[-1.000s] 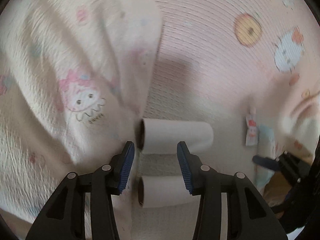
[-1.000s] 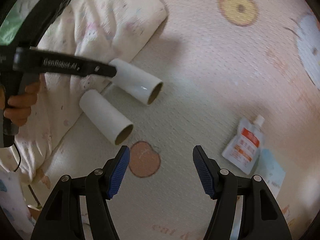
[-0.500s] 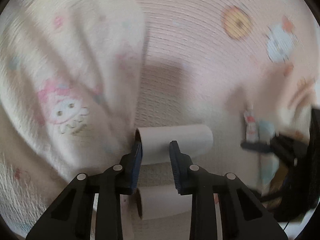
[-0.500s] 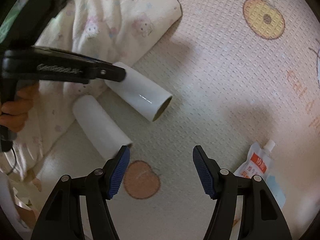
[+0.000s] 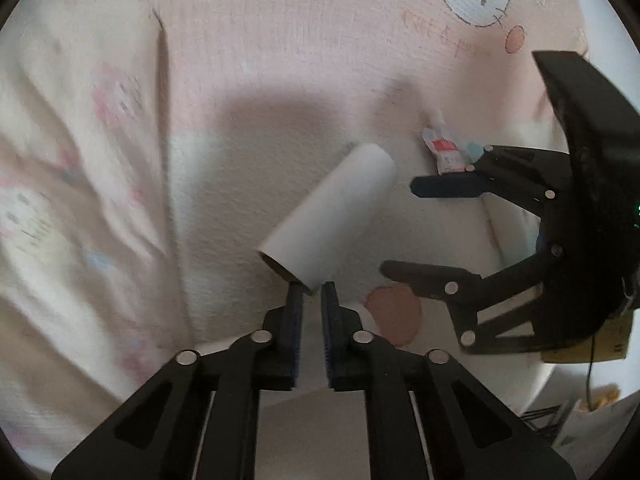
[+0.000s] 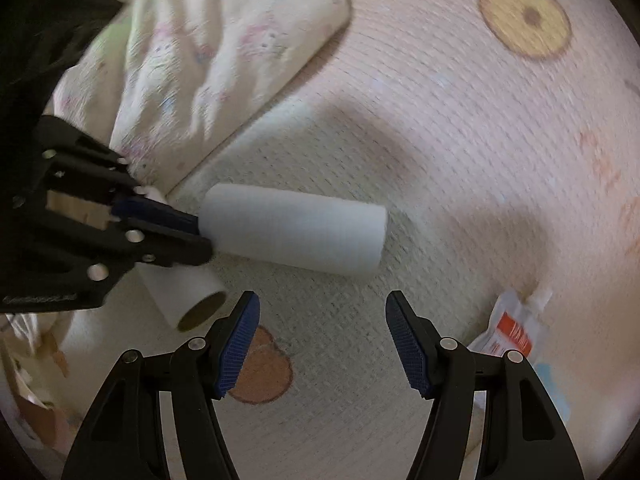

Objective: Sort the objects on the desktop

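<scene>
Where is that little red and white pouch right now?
The pouch lies on the pink mat, low right in the right wrist view, just beyond the open right gripper.

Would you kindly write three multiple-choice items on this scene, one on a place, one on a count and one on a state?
1. Where does the left claw grip the held white roll?
A. at its middle
B. at one end's rim
C. nowhere

2. How many white rolls show in the right wrist view?
A. one
B. two
C. four

3. How does the right claw stand?
A. open, empty
B. shut on the sachet
C. shut on a roll

Answers: 1 B, the pads pinch the roll's open end. 2 B, the held roll plus a second roll lying below it. 3 A, its fingers are spread over the mat, the sachet untouched beside them.
</scene>
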